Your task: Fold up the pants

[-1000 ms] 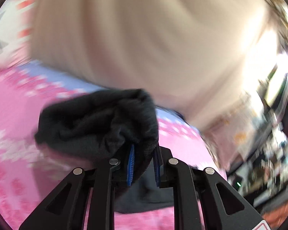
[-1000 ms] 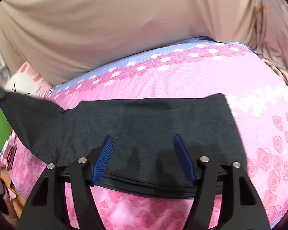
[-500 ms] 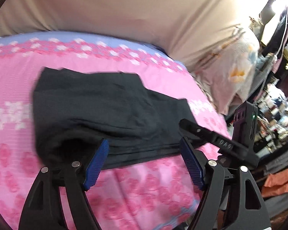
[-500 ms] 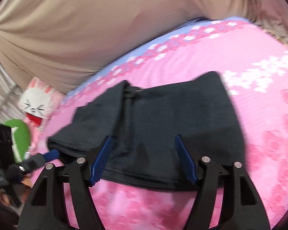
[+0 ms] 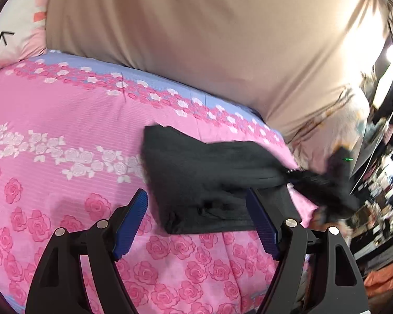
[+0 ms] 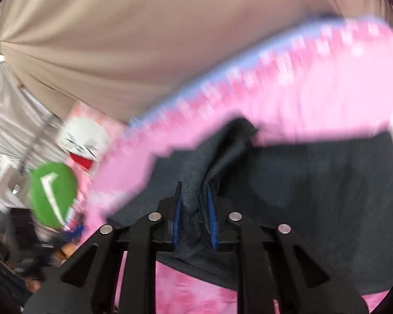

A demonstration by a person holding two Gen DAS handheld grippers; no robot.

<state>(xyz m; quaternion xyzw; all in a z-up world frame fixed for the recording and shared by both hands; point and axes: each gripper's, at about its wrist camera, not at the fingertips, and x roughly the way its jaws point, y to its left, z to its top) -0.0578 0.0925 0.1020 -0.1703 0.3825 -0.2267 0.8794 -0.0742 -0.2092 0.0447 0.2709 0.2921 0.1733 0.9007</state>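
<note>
One pair of dark grey knit pants (image 5: 209, 180) lies ahead of the claws, on one bed with a pink rose-print cover (image 5: 65, 130). Two claws, one white cartoon-face pillow (image 6: 82, 144) at far left, one green round cushion (image 6: 52, 193).

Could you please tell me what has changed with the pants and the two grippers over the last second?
The left gripper let go of the pants; its jaws now stand open. The right gripper has just closed on a bunched fold and lifts it. The pants remain on the pink bedspread.
</note>
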